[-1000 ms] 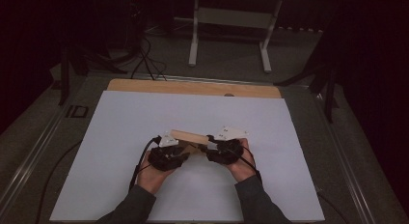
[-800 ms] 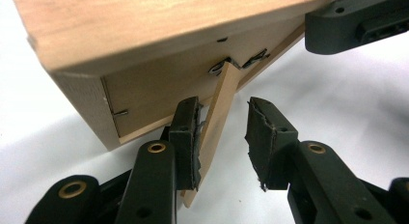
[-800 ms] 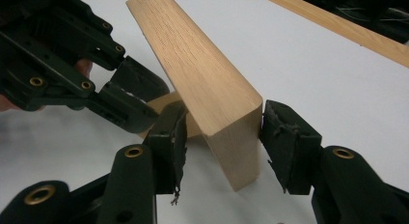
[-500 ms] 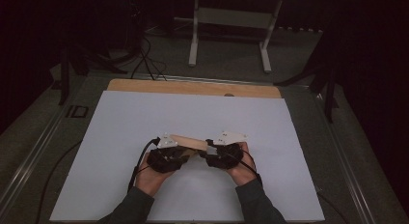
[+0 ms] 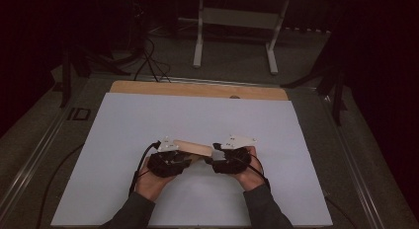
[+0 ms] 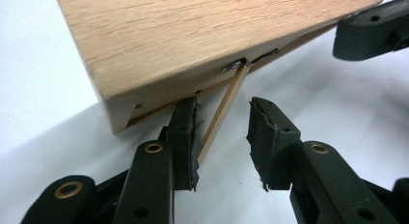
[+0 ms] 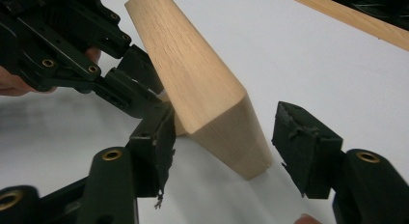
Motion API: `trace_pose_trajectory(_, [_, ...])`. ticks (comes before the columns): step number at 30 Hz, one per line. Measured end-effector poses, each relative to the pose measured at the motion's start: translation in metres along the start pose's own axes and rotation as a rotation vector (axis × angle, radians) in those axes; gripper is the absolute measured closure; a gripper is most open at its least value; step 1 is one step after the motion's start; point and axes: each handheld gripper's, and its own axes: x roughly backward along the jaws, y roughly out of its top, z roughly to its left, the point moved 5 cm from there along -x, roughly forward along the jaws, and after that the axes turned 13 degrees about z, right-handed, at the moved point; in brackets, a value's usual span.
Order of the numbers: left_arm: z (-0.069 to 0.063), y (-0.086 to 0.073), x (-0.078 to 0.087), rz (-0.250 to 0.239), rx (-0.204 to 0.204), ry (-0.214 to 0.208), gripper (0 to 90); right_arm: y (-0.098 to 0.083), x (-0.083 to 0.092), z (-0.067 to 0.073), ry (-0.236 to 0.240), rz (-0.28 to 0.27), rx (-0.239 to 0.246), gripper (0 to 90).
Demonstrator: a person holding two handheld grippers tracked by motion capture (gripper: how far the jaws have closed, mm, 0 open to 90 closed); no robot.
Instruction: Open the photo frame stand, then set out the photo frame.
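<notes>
A light wooden box (image 5: 193,147) lies on the white sheet (image 5: 148,120) between my two grippers. My left gripper (image 5: 184,159) is at its left end and my right gripper (image 5: 216,160) at its right end. In the left gripper view the box (image 6: 193,35) tilts above my left gripper (image 6: 223,108), whose jaws stand apart; a thin wooden strip (image 6: 234,86) slants down from the box beside the left pad. In the right gripper view the box's end (image 7: 193,74) sits between my right gripper (image 7: 225,113) jaws, which have just been opening; a gap shows at the right pad (image 7: 301,137).
The table's bare wooden edge (image 5: 197,89) runs along the far side of the sheet. Beyond it stand a white frame's legs (image 5: 200,36) and floor cables (image 5: 148,61) in the dark. Metal rails flank the table left and right.
The box's left end, earlier raised over the left gripper, now sits lower and more level between the grippers. The left gripper's grey plate has come into sight.
</notes>
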Motion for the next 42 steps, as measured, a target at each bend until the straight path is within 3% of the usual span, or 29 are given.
trace_pose_trajectory(6, [0.001, -0.001, 0.003, 0.002, -0.007, 0.004, 63.3, -0.001, 0.004, -0.002, 0.017, -0.012, 0.005, 36.6])
trace_pose_trajectory(24, [0.0, -0.003, 0.005, 0.005, -0.015, 0.024, 62.8, -0.007, 0.003, -0.004, 0.031, 0.022, 0.02, 36.0])
trace_pose_trajectory(31, [0.0, -0.004, 0.005, 0.007, -0.025, 0.037, 62.8, -0.011, 0.006, -0.008, 0.057, 0.043, 0.023, 36.2])
trace_pose_trajectory(42, [0.006, -0.006, 0.01, -0.004, -0.001, 0.049, 62.3, -0.018, 0.009, -0.019, 0.058, 0.064, 0.005, 37.9])
